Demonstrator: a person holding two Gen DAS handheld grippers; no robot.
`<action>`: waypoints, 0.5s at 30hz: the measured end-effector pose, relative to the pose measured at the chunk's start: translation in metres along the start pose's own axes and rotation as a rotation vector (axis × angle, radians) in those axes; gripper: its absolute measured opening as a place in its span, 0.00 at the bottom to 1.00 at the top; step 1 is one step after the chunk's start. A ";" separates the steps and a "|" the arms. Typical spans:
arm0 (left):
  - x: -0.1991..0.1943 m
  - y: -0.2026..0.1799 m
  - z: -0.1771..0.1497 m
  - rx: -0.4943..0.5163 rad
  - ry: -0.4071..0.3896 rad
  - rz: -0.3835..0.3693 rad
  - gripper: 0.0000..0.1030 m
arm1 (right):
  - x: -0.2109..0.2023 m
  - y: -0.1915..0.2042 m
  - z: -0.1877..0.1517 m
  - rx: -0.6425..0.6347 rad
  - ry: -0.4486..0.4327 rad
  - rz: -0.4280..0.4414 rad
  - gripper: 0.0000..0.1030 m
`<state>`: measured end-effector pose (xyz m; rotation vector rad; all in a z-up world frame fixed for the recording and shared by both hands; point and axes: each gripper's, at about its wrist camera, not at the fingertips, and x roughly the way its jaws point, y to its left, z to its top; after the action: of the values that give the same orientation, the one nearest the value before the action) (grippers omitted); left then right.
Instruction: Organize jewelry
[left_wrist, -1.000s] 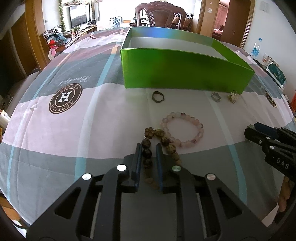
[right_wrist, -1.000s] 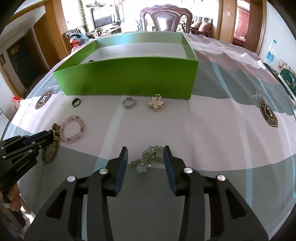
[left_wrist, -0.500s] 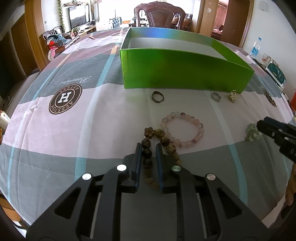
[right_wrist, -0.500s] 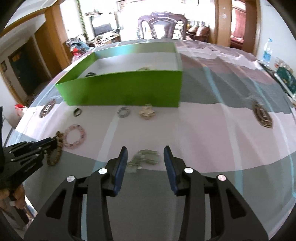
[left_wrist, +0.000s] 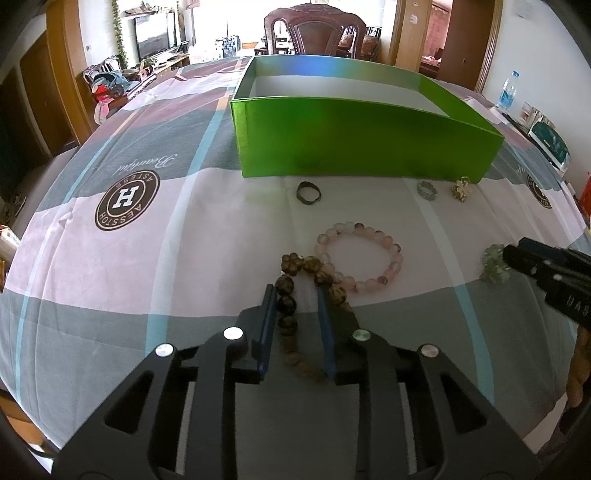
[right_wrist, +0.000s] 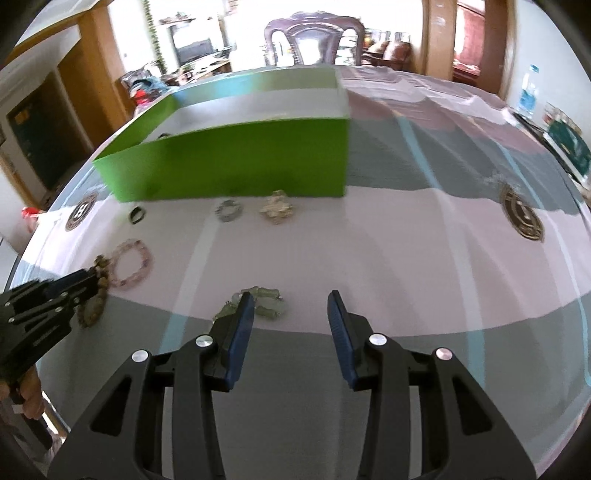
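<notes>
My right wrist view is smeared with blur, so the small pieces near the green box (right_wrist: 236, 162) read only as shapes there, and something dark inside the box at its 9 o'clock corner is too vague to name. In my left wrist view the brown bead bracelet (left_wrist: 291, 306) runs down between my left tool's (left_wrist: 295, 295) blue pads and its lower loop is partly hidden behind them. The cloth on the counter (left_wrist: 110, 277) carries a round brown badge (left_wrist: 126, 200) with a big "H" and ring lettering that looks like "AESSTON", plus a script word like "Beautiful" beside it; my right tool's (right_wrist: 291, 304) body, seen from the left camera at 3 o'clock, shows letters I read as "DAS", cut off. My left tool has just been opening: its pads now stand slightly apart with the brown beads between them, one strand near the left pad, no clear squeeze. My right tool is spread with nothing between the pads; the pale green bracelet (right_wrist: 258, 301) lies at its 10 o'clock, partly behind the left pad. The pink bead bracelet (left_wrist: 360, 256) touches the brown one. Both tools tip steeply down toward the counter. A dark ring (left_wrist: 308, 192), a silver ring (left_wrist: 427, 190) and a gold charm (left_wrist: 461, 188) lie just before the box wall.
</notes>
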<state>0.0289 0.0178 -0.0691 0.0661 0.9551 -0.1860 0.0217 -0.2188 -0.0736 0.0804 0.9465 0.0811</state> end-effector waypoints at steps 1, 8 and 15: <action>0.000 0.000 0.000 0.000 0.000 0.001 0.23 | 0.003 0.004 0.000 -0.010 0.006 0.007 0.40; 0.001 0.000 0.001 -0.003 0.001 -0.007 0.23 | 0.006 0.013 0.001 -0.003 0.008 0.052 0.41; 0.000 0.003 0.002 -0.009 0.000 -0.005 0.23 | 0.000 0.029 0.004 -0.041 -0.011 0.089 0.53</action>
<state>0.0312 0.0205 -0.0685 0.0558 0.9564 -0.1866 0.0241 -0.1899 -0.0685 0.0854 0.9296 0.1824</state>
